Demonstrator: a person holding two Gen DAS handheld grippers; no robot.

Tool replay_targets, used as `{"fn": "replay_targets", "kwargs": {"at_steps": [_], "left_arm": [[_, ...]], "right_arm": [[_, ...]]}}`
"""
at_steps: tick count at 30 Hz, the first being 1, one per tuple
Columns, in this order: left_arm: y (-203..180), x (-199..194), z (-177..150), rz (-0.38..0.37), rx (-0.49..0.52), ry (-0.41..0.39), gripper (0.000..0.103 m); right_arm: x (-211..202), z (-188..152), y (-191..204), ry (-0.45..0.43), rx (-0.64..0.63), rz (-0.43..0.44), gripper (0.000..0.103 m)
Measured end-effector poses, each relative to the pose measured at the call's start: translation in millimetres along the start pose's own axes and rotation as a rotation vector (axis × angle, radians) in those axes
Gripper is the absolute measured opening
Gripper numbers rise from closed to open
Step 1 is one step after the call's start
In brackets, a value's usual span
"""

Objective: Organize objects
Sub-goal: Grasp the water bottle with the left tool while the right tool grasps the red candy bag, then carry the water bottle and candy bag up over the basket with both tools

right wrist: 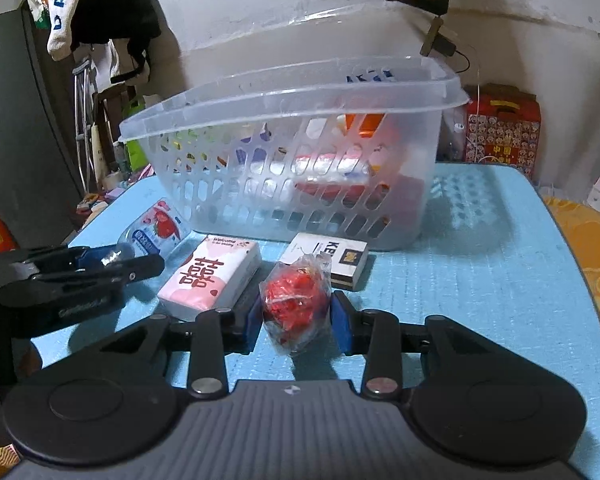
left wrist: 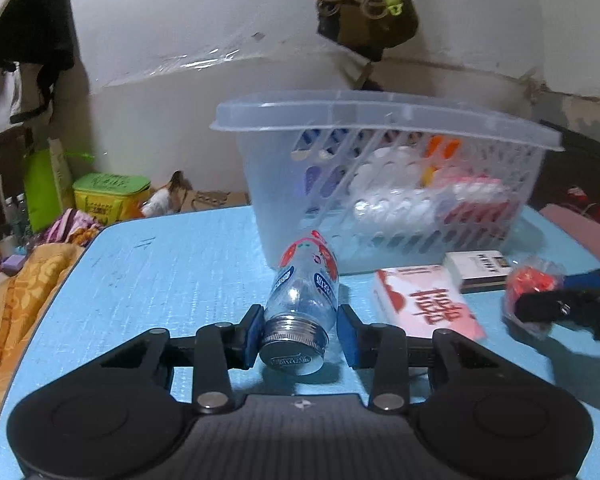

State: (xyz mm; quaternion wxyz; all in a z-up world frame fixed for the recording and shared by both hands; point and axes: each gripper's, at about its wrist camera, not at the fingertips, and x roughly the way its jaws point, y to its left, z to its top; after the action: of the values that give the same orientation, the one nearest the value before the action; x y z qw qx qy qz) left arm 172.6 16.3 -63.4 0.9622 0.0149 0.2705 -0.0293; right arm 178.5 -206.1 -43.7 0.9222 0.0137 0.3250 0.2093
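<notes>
A clear plastic bottle with a silver screw cap and strawberry-print label (left wrist: pixel 306 296) lies on its side on the light blue tabletop (left wrist: pixel 172 264), cap toward the camera. Beside it lie a pink-and-white tissue pack with a red character (right wrist: pixel 212 274), a white-and-black box (right wrist: pixel 332 258) and a crinkled clear bag of red sweets (right wrist: pixel 296 300). Behind them stands a translucent slotted plastic basket (right wrist: pixel 284 120), already holding packets.

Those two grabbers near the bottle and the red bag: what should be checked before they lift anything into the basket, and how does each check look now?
1. Left gripper straddles the bottle: ok.
2. Its pads squeeze the bottle: not ok, a gap shows on the right side.
3. Right gripper straddles the red candy bag: ok.
4. Firm hold on the bag: cannot tell.
5. Basket open on top: ok.
6. Room left inside the basket: cannot tell.
</notes>
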Motion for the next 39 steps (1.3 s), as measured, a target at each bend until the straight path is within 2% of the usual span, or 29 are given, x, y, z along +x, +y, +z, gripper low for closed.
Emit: {"fn": "replay_targets", "kwargs": {"at_steps": [10, 25, 39], "left_arm": [[-5, -37, 7, -0.058, -0.012, -0.082, 0.043], [-8, -108, 19, -0.108, -0.019, -0.251, 0.043], [-9, -128, 28, -0.142, -0.038, -0.295, 0.044]], "right_arm": [[-24, 8, -4, -0.061, 0.023, 0.018, 0.04], [-94, 7, 4, -0.234, 0.016, 0.07, 0.04], [-107, 6, -10, -0.273, 0.011, 0.064, 0.04]]}}
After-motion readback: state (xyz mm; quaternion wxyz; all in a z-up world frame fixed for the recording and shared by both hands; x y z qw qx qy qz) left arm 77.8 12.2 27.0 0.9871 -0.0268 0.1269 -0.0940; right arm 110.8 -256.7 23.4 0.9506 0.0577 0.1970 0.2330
